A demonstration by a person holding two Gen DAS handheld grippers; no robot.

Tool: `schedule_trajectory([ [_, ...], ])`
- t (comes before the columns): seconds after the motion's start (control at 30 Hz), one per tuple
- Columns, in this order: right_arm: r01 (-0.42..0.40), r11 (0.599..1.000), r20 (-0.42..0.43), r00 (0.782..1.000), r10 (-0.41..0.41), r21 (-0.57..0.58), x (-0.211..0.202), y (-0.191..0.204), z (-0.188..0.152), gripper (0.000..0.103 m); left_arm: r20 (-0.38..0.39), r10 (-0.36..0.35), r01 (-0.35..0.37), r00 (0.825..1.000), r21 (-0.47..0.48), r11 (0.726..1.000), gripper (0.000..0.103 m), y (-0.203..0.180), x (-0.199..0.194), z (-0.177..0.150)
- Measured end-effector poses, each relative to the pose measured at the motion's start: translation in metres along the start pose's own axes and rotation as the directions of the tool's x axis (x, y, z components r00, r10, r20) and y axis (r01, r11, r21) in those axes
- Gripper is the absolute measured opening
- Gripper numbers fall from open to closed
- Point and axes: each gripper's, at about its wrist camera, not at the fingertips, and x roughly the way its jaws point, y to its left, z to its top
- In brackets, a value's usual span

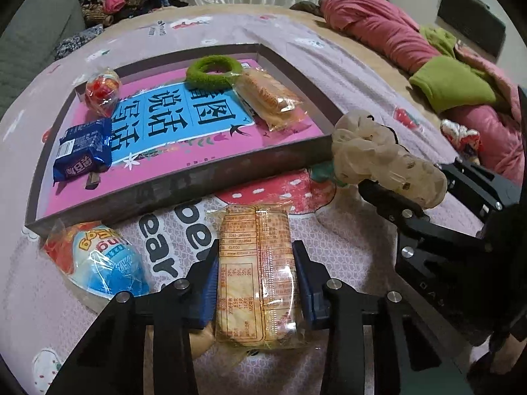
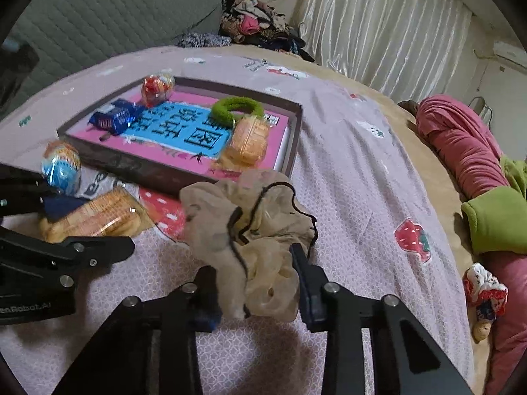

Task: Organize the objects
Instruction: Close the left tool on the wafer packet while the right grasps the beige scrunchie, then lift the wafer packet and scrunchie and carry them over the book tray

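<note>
We see an orange cracker packet (image 1: 257, 273) lying label-up before the tray (image 1: 184, 181), beside a crumpled beige scrunchie (image 2: 250, 230).

light: dim, soft indoor | shadows: faint | blur: right view's left side | edges: fisheye bending, dark corners

We see a bed (image 1: 346, 65) under a pink strawberry-print sheet; on it lie a shallow tray (image 1: 184, 184), an orange cracker packet (image 1: 257, 273), a blue wrapped egg (image 1: 98, 260) and crumpled pink bedding (image 1: 388, 33).
</note>
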Motion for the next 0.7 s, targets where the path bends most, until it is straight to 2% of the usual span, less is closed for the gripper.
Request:
schedule_trajectory([
  [0.1,-0.029,0.999,0.018,0.999,0.028,0.04,-0.005,-0.006,0.0,0.031,0.005,0.008,-0.008,1.0,0.0,1.0,0.041,-0.001,-0.001,0.0],
  [0.4,-0.086,0.994,0.023,0.996,0.084,0.074,-0.017,-0.005,-0.003,0.031,0.037,0.047,-0.047,0.998,0.015,0.999,0.041,-0.005,-0.015,0.0],
  [0.7,-0.084,0.994,0.036,0.996,0.082,0.074,-0.04,0.0,0.001,0.031,0.079,0.087,-0.089,0.993,0.026,0.996,0.041,-0.008,-0.042,0.0],
])
